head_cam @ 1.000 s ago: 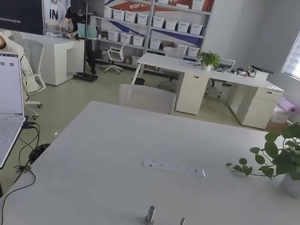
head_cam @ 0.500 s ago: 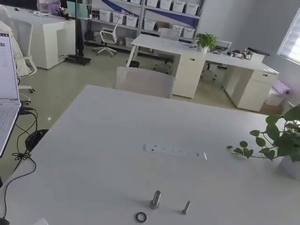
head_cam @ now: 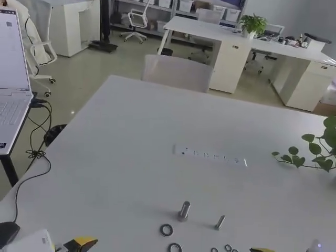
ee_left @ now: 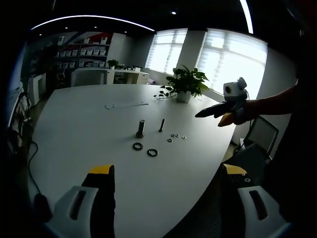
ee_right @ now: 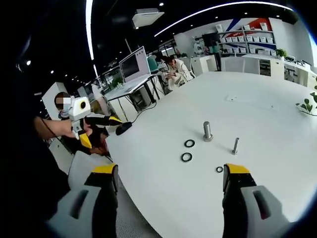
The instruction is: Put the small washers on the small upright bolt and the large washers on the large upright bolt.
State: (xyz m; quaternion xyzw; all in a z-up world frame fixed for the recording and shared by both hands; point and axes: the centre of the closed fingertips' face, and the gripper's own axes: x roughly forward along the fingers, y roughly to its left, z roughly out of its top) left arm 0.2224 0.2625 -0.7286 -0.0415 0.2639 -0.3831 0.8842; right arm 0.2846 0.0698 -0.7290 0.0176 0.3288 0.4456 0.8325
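We hold the left claw [ee_left: 167,173] and the right claw [ee_right: 167,173] wide open, both empty, near the edge of the desk [head_cam: 121,152]. On it stand the large bolt [head_cam: 184,210] and the small bolt [head_cam: 220,222] — two large washers [head_cam: 167,230] lie just beside the large one, small washers [head_cam: 228,247] by the small one.

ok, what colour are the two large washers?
Dark grey to black large washers, clearest in the right gripper view.

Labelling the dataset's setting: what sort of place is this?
Probably an open-plan office or workshop space: white desks, a rolling office chair, a laptop, and shelves of storage bins along the wall.
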